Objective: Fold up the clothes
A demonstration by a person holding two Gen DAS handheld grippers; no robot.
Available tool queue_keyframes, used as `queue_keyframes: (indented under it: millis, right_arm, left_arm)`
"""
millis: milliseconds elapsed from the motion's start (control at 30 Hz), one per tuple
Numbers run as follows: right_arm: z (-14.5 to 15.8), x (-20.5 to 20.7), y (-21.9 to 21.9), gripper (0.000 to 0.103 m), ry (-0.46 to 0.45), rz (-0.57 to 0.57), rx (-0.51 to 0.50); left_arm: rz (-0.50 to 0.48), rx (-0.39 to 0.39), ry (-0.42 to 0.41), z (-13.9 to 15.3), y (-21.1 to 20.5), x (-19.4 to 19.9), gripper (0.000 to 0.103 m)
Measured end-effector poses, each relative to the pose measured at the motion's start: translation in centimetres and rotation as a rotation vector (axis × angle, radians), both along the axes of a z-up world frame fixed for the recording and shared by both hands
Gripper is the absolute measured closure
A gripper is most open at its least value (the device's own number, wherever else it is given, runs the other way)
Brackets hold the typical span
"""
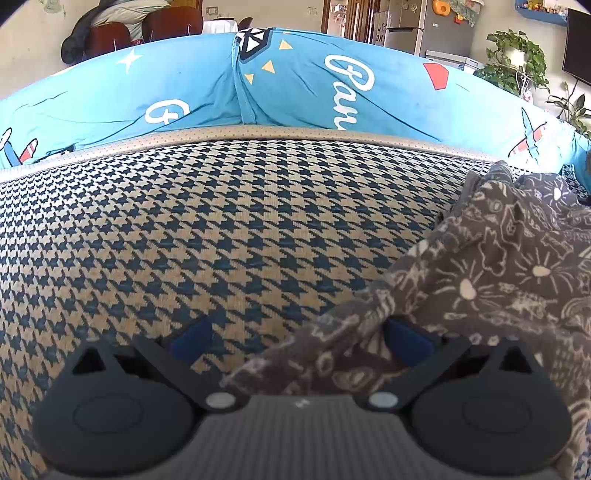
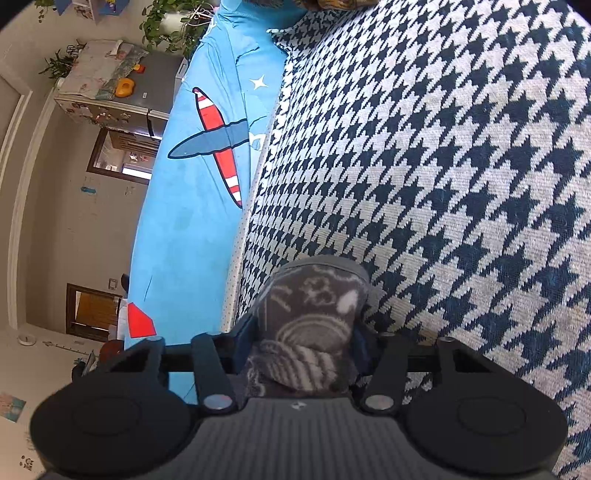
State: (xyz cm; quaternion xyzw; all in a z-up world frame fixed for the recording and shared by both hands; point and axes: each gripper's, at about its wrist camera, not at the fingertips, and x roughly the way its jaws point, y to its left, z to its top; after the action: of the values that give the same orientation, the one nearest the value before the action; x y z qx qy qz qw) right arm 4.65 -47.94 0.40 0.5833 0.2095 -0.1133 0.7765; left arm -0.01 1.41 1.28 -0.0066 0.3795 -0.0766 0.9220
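Note:
A grey garment [image 1: 498,266] printed with pale cat faces lies crumpled at the right of the left wrist view, on a blue-and-beige houndstooth cover [image 1: 221,221]. My left gripper [image 1: 299,339] stands open and low over the cover. A flap of the garment runs between its jaws and lies against the right fingertip [image 1: 406,343]; the left fingertip [image 1: 192,339] is bare. In the right wrist view my right gripper [image 2: 304,332] is shut on a bunched fold of the grey garment [image 2: 314,295], held just above the houndstooth cover [image 2: 443,184].
A bright blue sheet with aeroplane prints [image 1: 314,85] borders the far edge of the cover and appears as the blue sheet [image 2: 192,184] at the left. Beyond it stand a fridge [image 1: 424,26], potted plants [image 1: 517,59], a dark screen [image 1: 578,44] and chairs [image 1: 110,33].

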Motion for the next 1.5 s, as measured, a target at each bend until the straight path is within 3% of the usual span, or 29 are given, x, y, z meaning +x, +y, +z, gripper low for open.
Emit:
queue_keyframes:
  millis: [133,267,333,433,600,767,900,1167,1300,1500]
  right_arm:
    - [3.1,1.0,0.6,0.076,-0.053,0.05,-0.195]
    - [6.8,2.4,2.9,0.082,-0.081,0.106,-0.532]
    - [7.4,3.3,4.2,0.083,-0.044,0.13,-0.674]
    - [6.6,4.5,5.1,0.083,0.058,0.134,-0.778]
    - [5.0,5.6,4.5,0.079,0.187,0.093,-0.833]
    - [6.7,4.1,3.7,0.073,0.174,0.003,-0.859]
    - [8.0,3.3,4.4,0.073,0.115,0.092,-0.798]
    - [8.7,4.0,10.0,0.073,0.049,0.378,-0.835]
    - [7.2,5.5,11.4,0.073,0.073,0.446,-0.861]
    - [3.8,7.8,11.2,0.074,0.175,0.453,-0.865]
  left_arm:
    - [0.002,-0.001,0.003,0.0,0.0,0.1,0.0]
    - [0.006,-0.003,0.01,-0.1,-0.1,0.3,0.0]
    - [0.007,-0.003,0.011,-0.1,-0.1,0.3,0.0]
    - [0.007,-0.004,0.012,-0.1,-0.2,0.4,0.0]
    - [0.005,-0.003,0.014,-0.1,-0.2,0.5,0.0]
    - [0.005,0.001,0.012,-0.1,-0.3,0.4,0.0]
    - [0.002,0.007,0.01,-0.2,-0.3,0.4,0.0]
    - [-0.003,0.01,0.007,-0.2,-0.3,0.4,0.0]
    - [-0.003,0.01,0.008,-0.2,-0.2,0.4,0.0]
    - [0.0,0.001,0.017,-0.2,-0.1,0.4,0.0]
